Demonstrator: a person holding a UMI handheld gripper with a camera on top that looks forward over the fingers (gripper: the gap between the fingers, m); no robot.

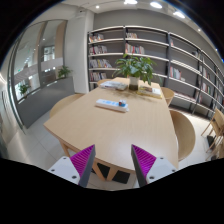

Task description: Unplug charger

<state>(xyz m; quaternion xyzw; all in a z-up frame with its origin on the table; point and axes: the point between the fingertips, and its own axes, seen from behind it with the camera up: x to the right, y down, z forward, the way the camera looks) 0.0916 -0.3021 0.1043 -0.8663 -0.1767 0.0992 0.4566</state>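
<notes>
1 table (pixel 110 125), 1 plant (pixel 135 68), 2 chairs (pixel 182 130), 1 bookshelf (pixel 150 55).

The gripper (pixel 112 163) is level; its fingers (pixel 80 162) spread apart, holding nothing.

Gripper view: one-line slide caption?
Open gripper hovers before a light wooden table bearing a potted green plant; bookshelves behind.

Bright, even light from ceiling panels (pixel 155 5) far overhead; soft daylight through windows (pixel 40 55) at left; wooden table (pixel 120 125) barely shadowed; shelves (pixel 150 55) bow with fisheye curvature.
</notes>
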